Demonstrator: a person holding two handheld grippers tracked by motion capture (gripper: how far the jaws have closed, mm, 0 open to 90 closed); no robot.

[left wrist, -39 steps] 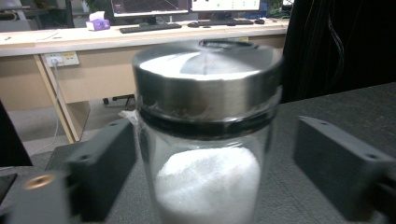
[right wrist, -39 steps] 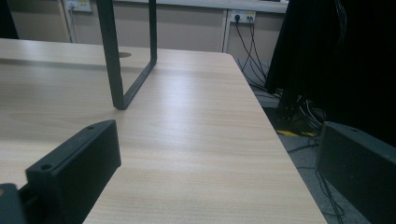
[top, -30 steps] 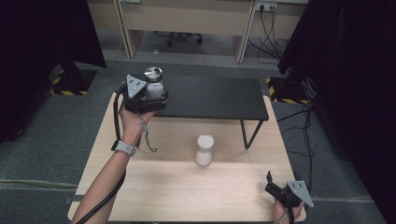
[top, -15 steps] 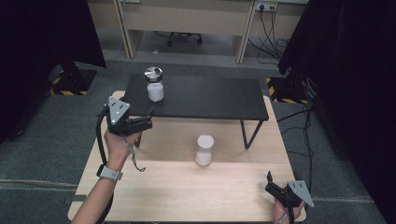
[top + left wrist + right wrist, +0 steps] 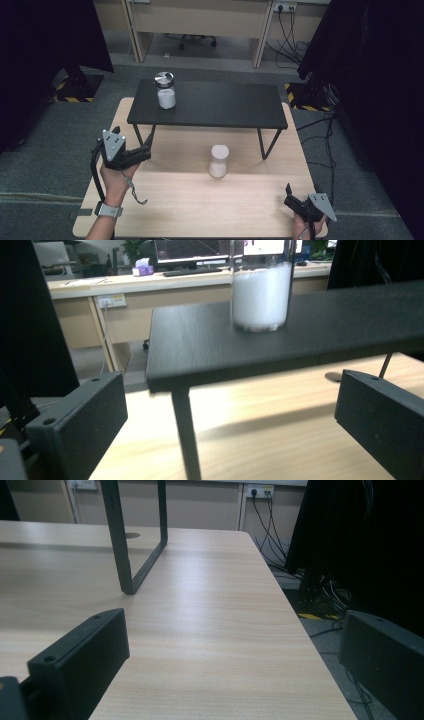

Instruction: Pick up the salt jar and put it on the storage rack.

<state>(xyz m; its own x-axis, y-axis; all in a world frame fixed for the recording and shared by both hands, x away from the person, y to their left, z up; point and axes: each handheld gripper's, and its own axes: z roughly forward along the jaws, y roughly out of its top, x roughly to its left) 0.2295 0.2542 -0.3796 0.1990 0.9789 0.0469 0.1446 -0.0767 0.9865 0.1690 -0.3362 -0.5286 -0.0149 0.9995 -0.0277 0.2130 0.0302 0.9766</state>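
A glass jar [image 5: 165, 90] with a metal lid, half full of white powder, stood on the matte black shelf [image 5: 210, 105]. The left gripper [image 5: 145, 150] hung empty, jaws apart, below its edge. A white cylinder [image 5: 219, 161] stood on the pale wooden table [image 5: 200, 200]; the right gripper [image 5: 289, 195] gaped empty.

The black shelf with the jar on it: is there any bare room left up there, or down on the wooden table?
The black shelf is bare everywhere right of the jar, which stands at its left end. On the wooden table, the wide front strip between the left gripper and the right gripper is free. The white container crowds the middle, just in front of the shelf.
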